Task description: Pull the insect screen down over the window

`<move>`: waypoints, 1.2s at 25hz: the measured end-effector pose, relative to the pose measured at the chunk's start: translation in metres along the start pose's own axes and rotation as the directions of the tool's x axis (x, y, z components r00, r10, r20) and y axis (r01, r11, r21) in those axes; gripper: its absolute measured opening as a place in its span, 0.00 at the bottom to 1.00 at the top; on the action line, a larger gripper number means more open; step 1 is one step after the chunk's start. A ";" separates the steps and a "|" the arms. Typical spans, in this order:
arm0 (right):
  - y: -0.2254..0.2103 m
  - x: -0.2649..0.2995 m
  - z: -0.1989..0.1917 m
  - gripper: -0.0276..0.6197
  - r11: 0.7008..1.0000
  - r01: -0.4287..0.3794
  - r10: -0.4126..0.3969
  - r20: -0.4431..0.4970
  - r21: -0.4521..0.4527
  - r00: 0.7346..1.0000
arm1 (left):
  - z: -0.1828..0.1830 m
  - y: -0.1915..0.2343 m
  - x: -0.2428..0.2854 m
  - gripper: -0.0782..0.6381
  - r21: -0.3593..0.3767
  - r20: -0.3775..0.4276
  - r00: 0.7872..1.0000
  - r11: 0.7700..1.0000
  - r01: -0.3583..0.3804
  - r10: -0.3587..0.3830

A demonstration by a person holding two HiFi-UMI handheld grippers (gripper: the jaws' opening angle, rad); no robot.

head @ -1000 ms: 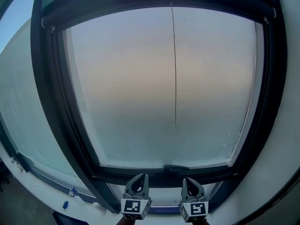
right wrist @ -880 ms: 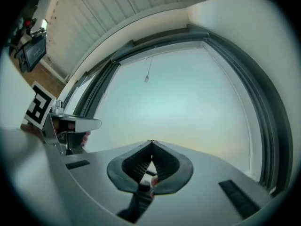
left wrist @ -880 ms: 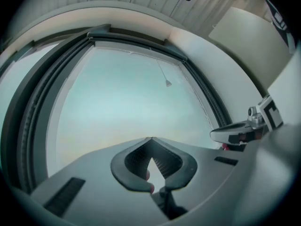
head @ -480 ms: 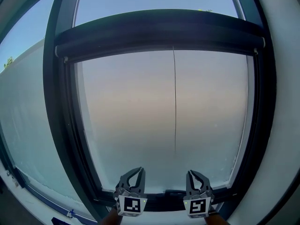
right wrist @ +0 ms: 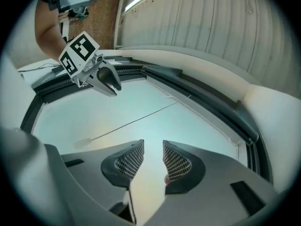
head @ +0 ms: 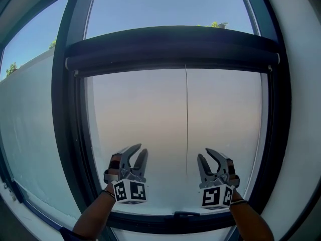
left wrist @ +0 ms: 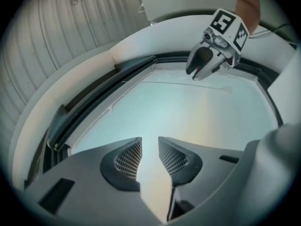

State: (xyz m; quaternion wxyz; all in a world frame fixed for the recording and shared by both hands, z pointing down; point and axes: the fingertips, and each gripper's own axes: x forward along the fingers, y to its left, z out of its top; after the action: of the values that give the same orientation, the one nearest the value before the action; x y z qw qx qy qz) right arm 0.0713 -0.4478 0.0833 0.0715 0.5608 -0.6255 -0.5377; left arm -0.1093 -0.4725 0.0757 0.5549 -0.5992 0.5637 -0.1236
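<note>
Jaws of the left gripper (left wrist: 149,140) and the right gripper (right wrist: 153,142) stand apart with nothing between them, having just opened. Both hover before the insect screen (head: 150,114), just above its bottom bar (head: 185,216). That bar sits low at the window's foot, so the pull looks finished. A second ago both grippers were shut, down at the bar.

I read no text, no numbers, no brand in any view, only black-and-white square markers (head: 131,192) on the left claw (head: 140,150) and right claw (head: 204,153), coded patterns, not letters
</note>
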 end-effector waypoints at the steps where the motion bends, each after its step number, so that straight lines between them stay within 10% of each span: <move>1: -0.008 0.007 0.005 0.22 0.999 0.003 -0.003 0.004 -0.036 1.000 | 0.001 0.009 0.005 0.25 0.040 -0.007 1.000 0.999 -0.010 0.011; 18: -0.165 0.122 0.071 0.34 0.846 0.162 -0.210 -0.039 -0.508 0.977 | 0.049 0.181 0.087 0.43 0.458 -0.110 0.975 0.881 -0.121 0.191; 25: -0.197 0.146 0.072 0.35 0.780 0.165 -0.272 -0.090 -0.603 0.958 | 0.066 0.198 0.114 0.43 0.535 -0.149 0.965 0.838 -0.105 0.216; 30: -0.210 0.157 0.082 0.36 0.774 0.154 -0.279 -0.113 -0.614 0.954 | 0.067 0.206 0.131 0.43 0.507 -0.153 0.965 0.855 -0.110 0.215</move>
State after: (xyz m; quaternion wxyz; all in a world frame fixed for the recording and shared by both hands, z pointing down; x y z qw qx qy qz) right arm 0.0892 -0.4778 -0.1886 0.2440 0.6281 -0.3443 -0.6538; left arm -0.1245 -0.4917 -0.1768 0.6374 -0.3712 0.6159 -0.2767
